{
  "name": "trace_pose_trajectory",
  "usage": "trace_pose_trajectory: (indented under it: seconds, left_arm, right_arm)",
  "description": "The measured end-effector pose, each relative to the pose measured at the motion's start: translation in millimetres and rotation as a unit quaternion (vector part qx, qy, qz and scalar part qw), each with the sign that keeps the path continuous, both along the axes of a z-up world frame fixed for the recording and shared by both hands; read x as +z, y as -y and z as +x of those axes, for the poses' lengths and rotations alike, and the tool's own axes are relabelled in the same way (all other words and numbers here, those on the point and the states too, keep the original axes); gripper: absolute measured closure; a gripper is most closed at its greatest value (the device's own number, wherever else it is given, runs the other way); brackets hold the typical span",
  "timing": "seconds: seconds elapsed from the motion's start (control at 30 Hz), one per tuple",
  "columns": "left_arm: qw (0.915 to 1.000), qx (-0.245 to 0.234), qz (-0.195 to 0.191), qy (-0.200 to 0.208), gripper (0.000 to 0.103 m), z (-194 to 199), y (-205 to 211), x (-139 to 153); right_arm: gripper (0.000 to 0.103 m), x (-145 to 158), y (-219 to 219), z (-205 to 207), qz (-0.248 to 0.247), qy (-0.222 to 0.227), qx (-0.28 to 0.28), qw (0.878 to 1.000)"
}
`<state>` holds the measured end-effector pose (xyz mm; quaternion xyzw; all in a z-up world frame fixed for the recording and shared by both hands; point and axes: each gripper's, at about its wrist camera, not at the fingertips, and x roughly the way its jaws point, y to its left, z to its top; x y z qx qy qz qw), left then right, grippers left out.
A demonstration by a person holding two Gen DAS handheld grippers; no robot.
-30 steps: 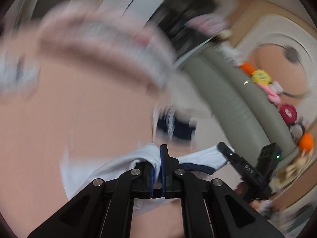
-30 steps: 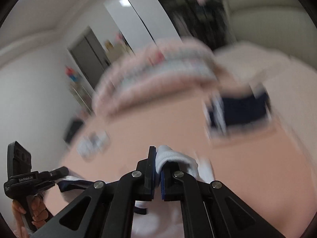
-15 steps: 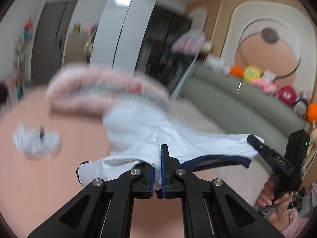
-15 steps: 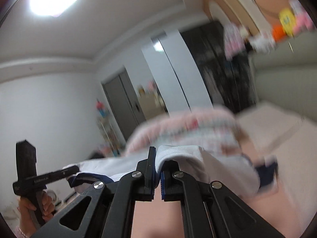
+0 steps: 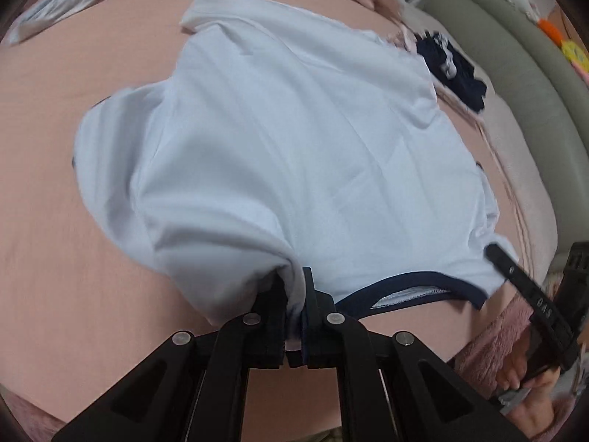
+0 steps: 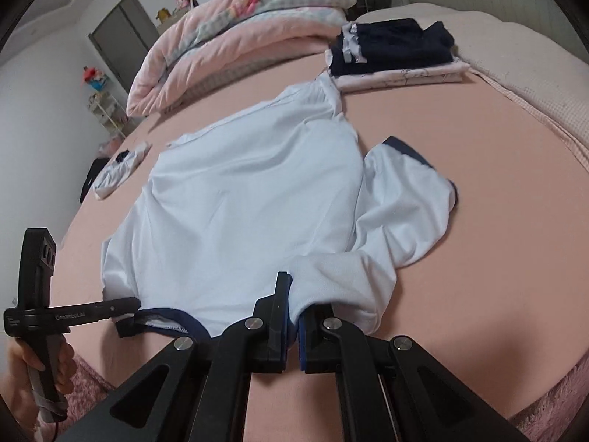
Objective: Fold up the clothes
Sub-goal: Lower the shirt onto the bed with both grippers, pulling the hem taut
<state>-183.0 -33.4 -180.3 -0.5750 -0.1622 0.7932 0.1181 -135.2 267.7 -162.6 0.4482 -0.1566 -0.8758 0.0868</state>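
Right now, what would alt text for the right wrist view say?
A white shirt with navy trim lies spread on a pink bed, its near edge pinched in the shut right claw. The left claw grips the collar side; folded clothes sit beyond.

Left wrist view: I am looking steeply down along my left gripper [image 5: 294,294], close over the white shirt [image 5: 294,140]. Right wrist view: I am facing across the pink bed [image 6: 460,129], shallower. Both are sharing shirt, folded stack [image 6: 390,48].
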Motion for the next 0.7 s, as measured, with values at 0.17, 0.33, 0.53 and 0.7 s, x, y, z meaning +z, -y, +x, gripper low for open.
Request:
trace_pose_trajectory:
  seconds: [0.17, 0.33, 0.53, 0.7]
  left_arm:
    - [0.9979, 0.049, 0.043, 0.004, 0.098, 17.5, 11.1, -4.3]
    - [0.9953, 0.069, 0.069, 0.006, 0.098, 25.4, 11.8, -14.0]
    - [0.9961, 0.059, 0.062, -0.021, 0.098, 29.0, 13.0, -1.8]
    - [0.9980, 0.036, 0.041, -0.031, 0.098, 38.0, 19.3, 15.9]
  right_arm:
    - [0.099, -15.1, 0.2, -4.0, -0.050, 0.041, 0.005, 0.998]
    - [0.074, -31.0, 6.4, -8.0, -0.060, 0.068, 0.018, 0.996]
    - [0.101, -19.7, 12.7, -1.8, -0.029, 0.038, 0.029, 0.998]
    - [0.101, 16.4, 8.2, 11.0, -0.040, 0.006, 0.031, 0.999]
